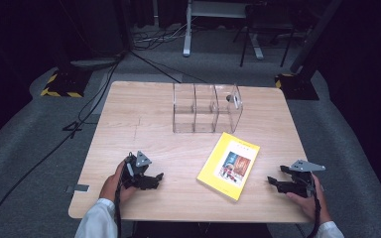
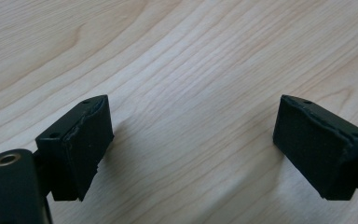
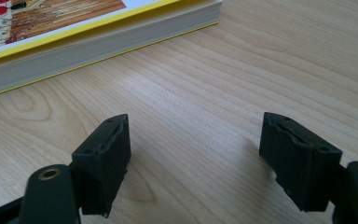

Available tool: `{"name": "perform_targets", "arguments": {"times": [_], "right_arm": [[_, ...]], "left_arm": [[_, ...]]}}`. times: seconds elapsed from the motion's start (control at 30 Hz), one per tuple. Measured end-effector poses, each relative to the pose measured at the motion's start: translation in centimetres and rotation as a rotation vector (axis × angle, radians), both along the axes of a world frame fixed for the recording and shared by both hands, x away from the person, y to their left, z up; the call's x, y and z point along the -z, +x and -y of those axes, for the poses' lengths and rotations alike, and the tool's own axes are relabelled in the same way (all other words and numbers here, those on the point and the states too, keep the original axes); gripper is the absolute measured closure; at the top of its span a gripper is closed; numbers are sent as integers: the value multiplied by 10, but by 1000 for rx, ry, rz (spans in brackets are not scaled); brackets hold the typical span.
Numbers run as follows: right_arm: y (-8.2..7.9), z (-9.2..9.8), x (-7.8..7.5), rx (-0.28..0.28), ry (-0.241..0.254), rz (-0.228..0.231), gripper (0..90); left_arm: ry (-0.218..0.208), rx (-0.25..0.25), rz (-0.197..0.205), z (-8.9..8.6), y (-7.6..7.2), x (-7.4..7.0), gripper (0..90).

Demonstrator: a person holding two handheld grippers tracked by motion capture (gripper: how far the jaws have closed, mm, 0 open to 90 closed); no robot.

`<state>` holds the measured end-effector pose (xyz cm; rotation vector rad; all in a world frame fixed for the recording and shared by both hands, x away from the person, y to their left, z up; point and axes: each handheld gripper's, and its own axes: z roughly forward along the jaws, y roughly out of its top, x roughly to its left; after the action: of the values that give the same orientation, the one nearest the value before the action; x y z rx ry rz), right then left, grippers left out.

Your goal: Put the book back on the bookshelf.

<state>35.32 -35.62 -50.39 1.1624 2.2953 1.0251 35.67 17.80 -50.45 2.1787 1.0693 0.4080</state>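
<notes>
Yellow-covered book [image 1: 228,165] lies flat on the wooden table [image 1: 144,124], between the left gripper [image 1: 155,177] and the right gripper [image 1: 274,181]; both rest near the front edge, jaws spread wide on nothing. From the right gripper view, the book's [image 3: 74,46] page edges show just ahead of the jaws. Beyond the book, a clear three-compartment organizer [image 1: 206,108] stands upright, apparently empty.

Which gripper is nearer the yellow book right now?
Right. The right gripper sits just off the yellow book, jaws open toward its page edge; the left gripper rests farther away across bare table.
</notes>
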Motion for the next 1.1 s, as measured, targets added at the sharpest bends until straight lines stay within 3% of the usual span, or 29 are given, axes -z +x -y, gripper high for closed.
{"name": "perform_targets", "arguments": {"times": [0.2, 0.4, 0.53, 0.8, 1.1], "right_arm": [[2, -2, -1, -15, -12, -10, 254], [5, -8, -6, -70, -43, -40, 294], [10, -16, -9, -142, -66, -64, 305], [18, -52, -15, -280, -103, -95, 481], [24, -76, -23, -368, -169, -152, 684]], "left_arm": [[-2, 36, 2, -3, -7, 0, 125], [3, 78, 1, -3, -14, 0, 125], [3, 117, -1, -1, -18, 0, 117], [5, 133, -7, 7, -18, 0, 93], [0, 136, -10, 9, -18, 0, 93]]}}
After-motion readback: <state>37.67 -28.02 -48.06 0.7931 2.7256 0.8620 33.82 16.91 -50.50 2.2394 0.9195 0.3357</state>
